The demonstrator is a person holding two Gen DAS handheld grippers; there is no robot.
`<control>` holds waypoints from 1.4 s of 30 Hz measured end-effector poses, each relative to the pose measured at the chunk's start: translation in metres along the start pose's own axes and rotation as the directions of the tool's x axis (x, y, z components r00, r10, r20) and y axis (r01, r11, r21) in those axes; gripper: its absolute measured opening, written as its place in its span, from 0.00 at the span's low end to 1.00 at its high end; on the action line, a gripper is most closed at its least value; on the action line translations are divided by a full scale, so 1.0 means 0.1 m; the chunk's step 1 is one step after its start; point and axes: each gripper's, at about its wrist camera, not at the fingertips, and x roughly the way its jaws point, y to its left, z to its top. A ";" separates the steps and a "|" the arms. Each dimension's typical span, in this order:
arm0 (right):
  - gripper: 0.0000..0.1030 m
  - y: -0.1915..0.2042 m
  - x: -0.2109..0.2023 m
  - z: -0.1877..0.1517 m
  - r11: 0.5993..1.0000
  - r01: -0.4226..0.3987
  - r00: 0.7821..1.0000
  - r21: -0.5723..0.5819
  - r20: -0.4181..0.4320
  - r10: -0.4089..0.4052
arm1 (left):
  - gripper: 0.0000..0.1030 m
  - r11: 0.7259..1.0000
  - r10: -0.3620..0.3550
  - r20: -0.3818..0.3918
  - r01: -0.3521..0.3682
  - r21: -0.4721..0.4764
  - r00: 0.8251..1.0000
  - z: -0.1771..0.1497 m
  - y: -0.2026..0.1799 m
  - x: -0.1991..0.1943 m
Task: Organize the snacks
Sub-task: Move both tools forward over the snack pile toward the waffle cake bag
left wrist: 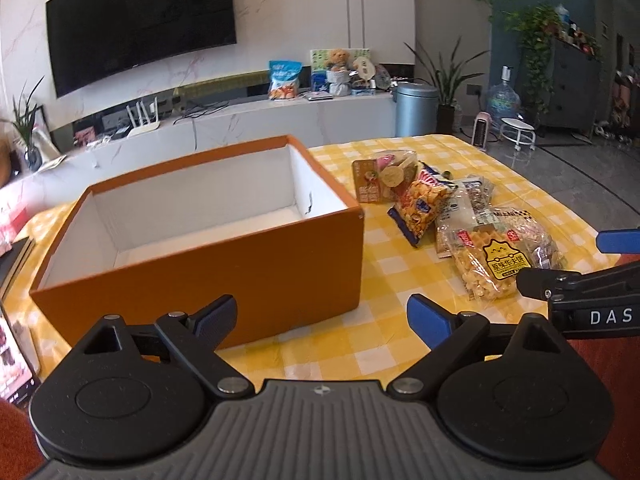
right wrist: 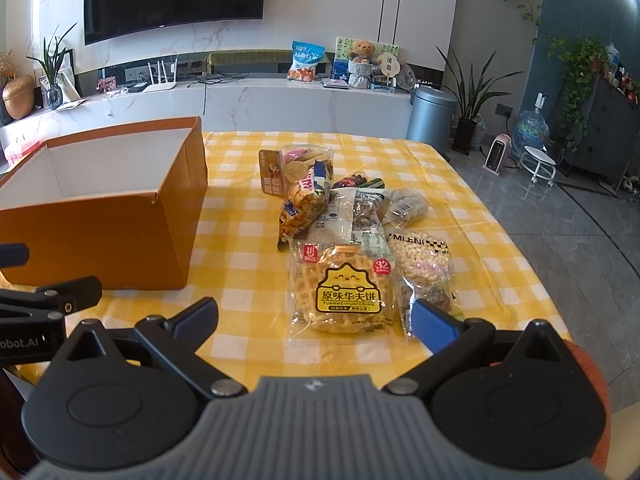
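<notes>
An open orange box (left wrist: 224,264) with a white, empty inside stands on the left of the yellow checked table; it also shows in the right wrist view (right wrist: 120,236). Several snack packs lie to its right: a waffle pack (right wrist: 344,292) nearest, a MILENI puff pack (right wrist: 424,260), a blue-and-orange cracker bag (right wrist: 306,200) and a cookie pack (right wrist: 296,168). My left gripper (left wrist: 322,318) is open and empty, just in front of the box. My right gripper (right wrist: 316,322) is open and empty, just before the waffle pack.
The table (right wrist: 240,240) edge falls away to a grey floor on the right. A laptop (left wrist: 16,364) lies at the table's left edge. A TV, a white console, a bin and plants stand behind.
</notes>
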 end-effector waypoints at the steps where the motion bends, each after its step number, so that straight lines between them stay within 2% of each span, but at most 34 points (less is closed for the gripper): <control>1: 0.97 -0.02 0.00 -0.01 1.000 -0.003 1.000 0.002 0.006 0.003 | 1.00 1.000 -0.018 -0.005 0.018 -0.007 1.000 0.02 0.00 0.01; 4: 0.97 -0.12 0.04 -0.03 1.000 -0.004 1.000 0.004 0.003 0.004 | 1.00 0.996 -0.087 -0.016 0.087 -0.020 0.996 0.07 -0.01 0.08; 7: 0.96 -0.26 0.11 -0.03 1.000 0.013 1.000 0.011 -0.023 -0.012 | 0.88 0.992 -0.126 -0.013 0.126 -0.010 0.992 0.12 -0.07 0.13; 11: 0.85 -0.46 0.23 0.00 0.998 0.008 0.997 0.055 -0.072 -0.004 | 0.82 0.976 -0.220 -0.017 0.220 0.002 0.975 0.22 -0.20 0.22; 12: 0.84 -0.50 0.26 0.02 0.998 0.007 0.996 0.069 -0.084 -0.001 | 0.82 0.970 -0.243 -0.027 0.243 0.003 0.970 0.24 -0.24 0.26; 14: 0.72 -0.58 0.31 0.03 0.997 0.011 0.995 0.082 -0.100 -0.003 | 0.82 0.963 -0.268 -0.041 0.268 -0.002 0.963 0.29 -0.31 0.33; 18: 0.63 -0.74 0.44 0.09 0.995 0.011 0.991 0.096 -0.134 0.002 | 0.84 0.947 -0.320 -0.069 0.320 -0.012 0.945 0.38 -0.45 0.50; 20: 0.57 -0.85 0.53 0.13 0.993 0.005 0.986 0.118 -0.165 0.014 | 0.85 0.934 -0.358 -0.090 0.355 -0.046 0.929 0.44 -0.50 0.60; 24: 0.57 -1.05 0.74 0.22 0.988 0.020 0.972 0.152 -0.233 0.016 | 0.86 0.901 -0.428 -0.152 0.408 -0.150 0.891 0.52 -0.57 0.87; 27: 0.57 -1.18 0.90 0.27 0.984 0.029 0.964 0.177 -0.264 0.020 | 0.86 0.885 -0.454 -0.176 0.421 -0.196 0.873 0.52 -0.65 1.08; 32: 0.57 -1.28 1.11 0.25 0.976 0.028 0.951 0.215 -0.308 0.040 | 0.87 0.874 -0.469 -0.184 0.425 -0.236 0.864 0.50 -0.70 1.35; 36: 0.57 -1.28 1.22 0.26 0.978 0.044 0.942 0.206 -0.334 0.028 | 0.87 0.868 -0.474 -0.174 0.425 -0.257 0.863 0.53 -0.66 1.54; 38: 0.59 -1.28 1.28 0.26 0.978 0.041 0.939 0.202 -0.343 0.032 | 0.87 0.857 -0.491 -0.176 0.438 -0.271 0.853 0.54 -0.64 1.62; 40: 0.61 -1.28 1.34 0.26 0.978 0.038 0.933 0.206 -0.358 0.039 | 0.87 0.843 -0.517 -0.185 0.461 -0.276 0.836 0.54 -0.66 1.70; 42: 0.63 -1.30 1.39 0.26 0.976 0.037 0.931 0.213 -0.363 0.044 | 0.87 0.838 -0.527 -0.196 0.468 -0.280 0.827 0.53 -0.69 1.75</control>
